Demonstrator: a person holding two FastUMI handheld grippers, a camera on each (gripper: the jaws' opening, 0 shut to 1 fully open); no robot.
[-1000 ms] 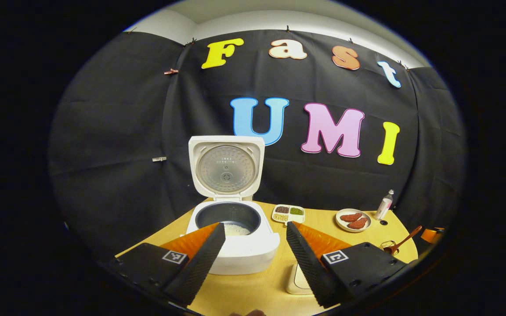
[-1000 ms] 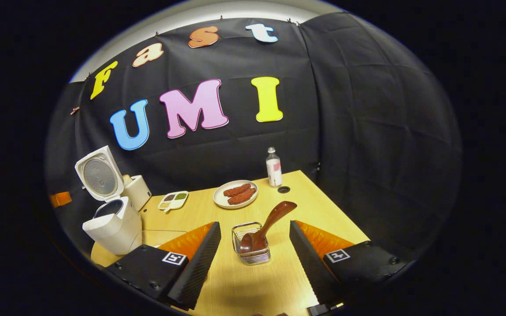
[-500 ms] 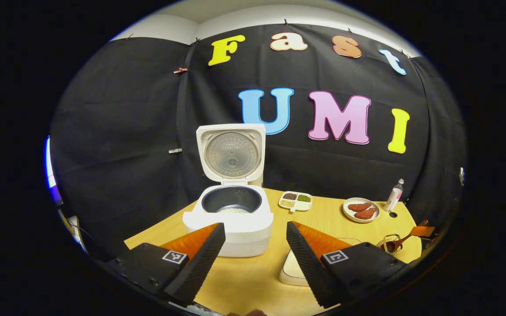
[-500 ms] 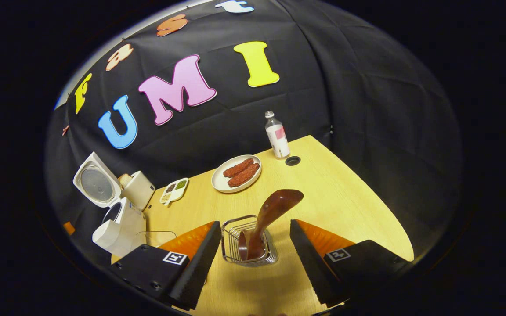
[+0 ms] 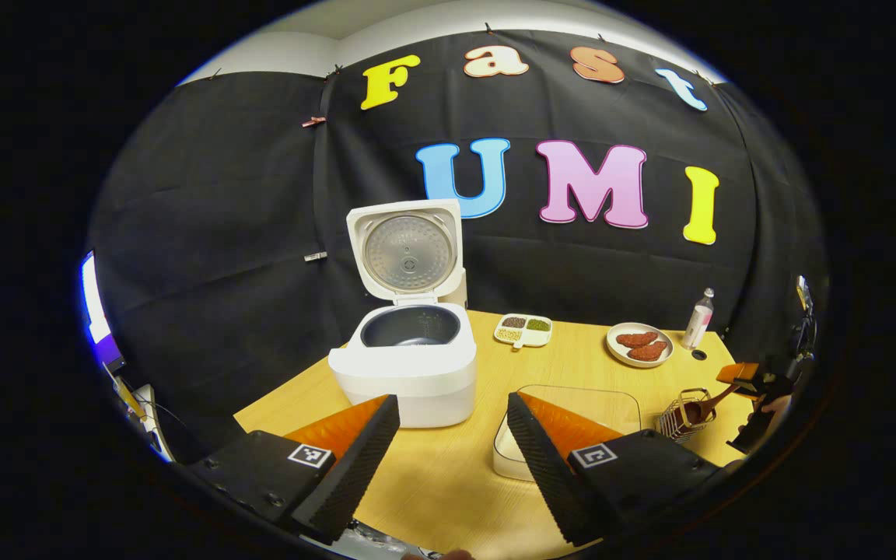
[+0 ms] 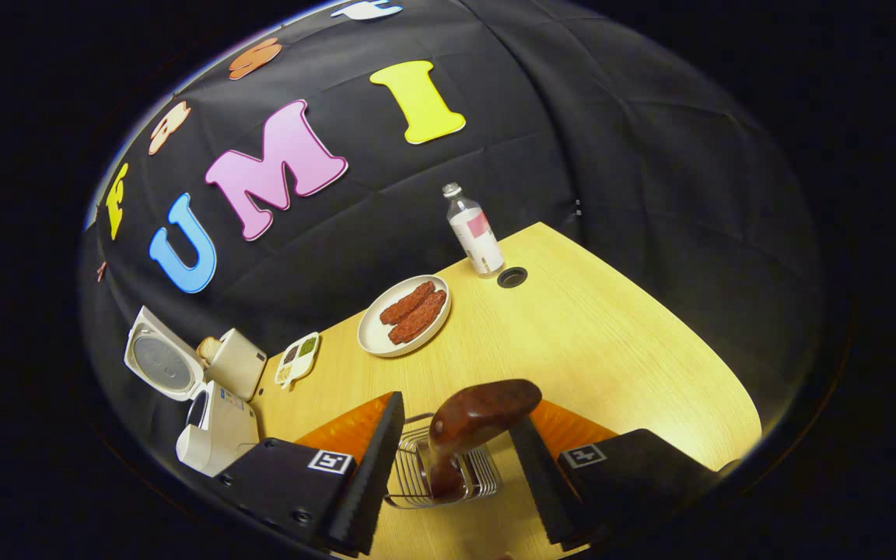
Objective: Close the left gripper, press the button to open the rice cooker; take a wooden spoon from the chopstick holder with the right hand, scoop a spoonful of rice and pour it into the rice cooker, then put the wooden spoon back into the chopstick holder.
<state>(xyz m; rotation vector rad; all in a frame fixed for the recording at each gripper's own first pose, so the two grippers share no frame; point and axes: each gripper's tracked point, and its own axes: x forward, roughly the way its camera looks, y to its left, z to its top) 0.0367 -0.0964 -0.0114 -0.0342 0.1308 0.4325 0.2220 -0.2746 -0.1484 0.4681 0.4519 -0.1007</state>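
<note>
The white rice cooker (image 5: 409, 365) stands open with its lid (image 5: 407, 250) upright; it also sits at the left (image 6: 215, 429) in the right gripper view. My left gripper (image 5: 452, 455) hangs open in front of it, holding nothing. A clear rice container (image 5: 582, 404) lies right of the cooker. The wooden spoon (image 6: 481, 411) leans in the wire chopstick holder (image 6: 442, 476). My right gripper (image 6: 456, 447) is open, its fingers either side of the spoon's handle. Far right in the left gripper view are the holder (image 5: 675, 420) and my right gripper (image 5: 751, 387).
On the wooden table (image 6: 611, 342) stand a plate of sausages (image 6: 405, 315), a small bottle (image 6: 473, 232), a sectioned dish of beans (image 6: 298, 359) and a cable hole (image 6: 512, 277). A beige box (image 6: 236, 362) sits behind the cooker.
My left gripper has drawn back from the cooker, which now looks smaller and farther. My right gripper has come down over the holder, so the spoon's handle now lies between its fingers.
</note>
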